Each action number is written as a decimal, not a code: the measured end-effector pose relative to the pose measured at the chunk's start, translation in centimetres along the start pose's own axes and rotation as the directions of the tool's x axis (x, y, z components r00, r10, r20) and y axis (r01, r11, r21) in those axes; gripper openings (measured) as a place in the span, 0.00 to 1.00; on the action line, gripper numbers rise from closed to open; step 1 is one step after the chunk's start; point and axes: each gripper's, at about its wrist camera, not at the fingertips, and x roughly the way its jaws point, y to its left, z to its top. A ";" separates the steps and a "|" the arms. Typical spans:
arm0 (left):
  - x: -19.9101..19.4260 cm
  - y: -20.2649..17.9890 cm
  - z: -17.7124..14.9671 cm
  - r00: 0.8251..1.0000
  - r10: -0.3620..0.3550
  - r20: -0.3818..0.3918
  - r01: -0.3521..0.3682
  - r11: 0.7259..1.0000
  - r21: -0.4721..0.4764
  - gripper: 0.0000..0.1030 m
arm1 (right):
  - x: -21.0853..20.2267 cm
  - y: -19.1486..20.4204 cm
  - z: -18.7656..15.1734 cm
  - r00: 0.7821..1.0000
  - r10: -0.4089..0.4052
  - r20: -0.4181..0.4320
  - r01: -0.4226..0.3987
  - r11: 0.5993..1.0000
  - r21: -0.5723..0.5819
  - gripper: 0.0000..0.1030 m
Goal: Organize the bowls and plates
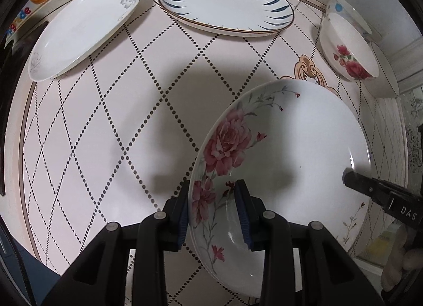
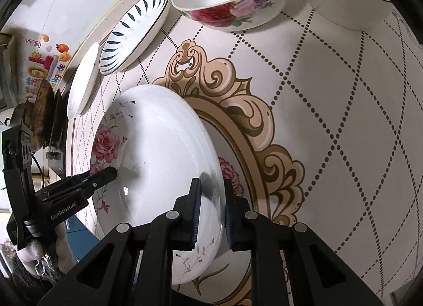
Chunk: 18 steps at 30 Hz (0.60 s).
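A white deep plate with pink flowers point(image 1: 290, 147) sits low over the patterned table point(image 1: 105, 147). Whether it touches the table I cannot tell. My left gripper point(image 1: 212, 200) is shut on its near rim, one pad inside and one outside. In the left wrist view my right gripper point(image 1: 349, 173) reaches onto the plate's far right rim. In the right wrist view the same plate point(image 2: 158, 134) has its rim clamped by the right gripper point(image 2: 211, 195). The left gripper point(image 2: 111, 172) holds the opposite edge there.
A blue-leaf plate point(image 1: 224, 1) and a white plate with a grey flower point(image 1: 84, 28) lie at the table's far edge. A rose bowl point(image 1: 346, 46), a blue-dotted bowl point(image 1: 341, 7) and a plain white bowl point(image 1: 383, 73) stand at the far right. A hand point(image 1: 401, 261) holds the right gripper.
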 end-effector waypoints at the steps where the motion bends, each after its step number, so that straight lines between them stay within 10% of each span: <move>1: 0.0 0.0 -0.1 1.000 0.000 0.000 0.000 1.000 -0.008 0.29 | 0.0 0.0 0.0 1.000 0.002 0.000 -0.002 1.000 0.001 0.17; 11: -0.4 0.1 -0.4 1.000 0.008 0.000 -0.008 0.999 -0.041 0.29 | 0.3 -0.8 0.4 0.998 0.060 -0.032 -0.059 0.998 0.034 0.17; 18: -7.9 4.2 -0.1 0.990 -0.011 0.139 0.023 0.997 -0.080 0.35 | -3.8 -1.5 0.9 0.997 0.044 -0.058 -0.034 0.986 0.163 0.26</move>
